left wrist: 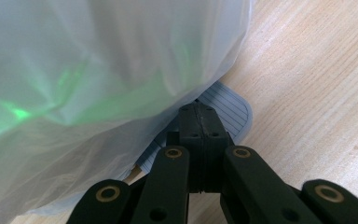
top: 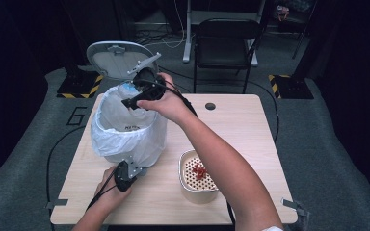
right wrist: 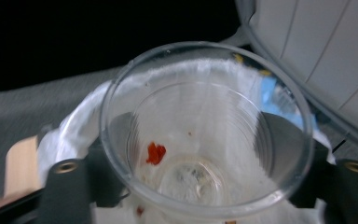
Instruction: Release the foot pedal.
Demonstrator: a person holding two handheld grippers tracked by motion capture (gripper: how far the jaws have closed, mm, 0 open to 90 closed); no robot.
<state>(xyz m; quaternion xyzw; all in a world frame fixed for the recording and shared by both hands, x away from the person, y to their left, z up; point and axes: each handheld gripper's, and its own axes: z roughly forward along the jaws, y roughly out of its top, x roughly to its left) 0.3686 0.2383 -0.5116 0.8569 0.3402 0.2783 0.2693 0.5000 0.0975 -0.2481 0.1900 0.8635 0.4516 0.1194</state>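
I see my right gripper [right wrist: 205,186] with a clear cup [right wrist: 205,135] between its jaws above the bag-lined bin [top: 127,132]; whether the pads press it is hidden. My left gripper [left wrist: 199,116], jaws together, rests on the bin's pedal [left wrist: 230,109]. A strainer bowl [top: 198,175] stands nearby.

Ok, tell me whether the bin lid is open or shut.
Open: the bin lid stands tilted up behind the white-bagged bin, whose mouth is uncovered.

From the high view I see the wooden table [top: 241,130] evenly lit from above while the room around it sinks into darkness. My left gripper view shows green glare on the translucent bin liner [left wrist: 74,93]. The right gripper view is soft, the clear plastic cup [right wrist: 205,130] slightly motion-blurred.
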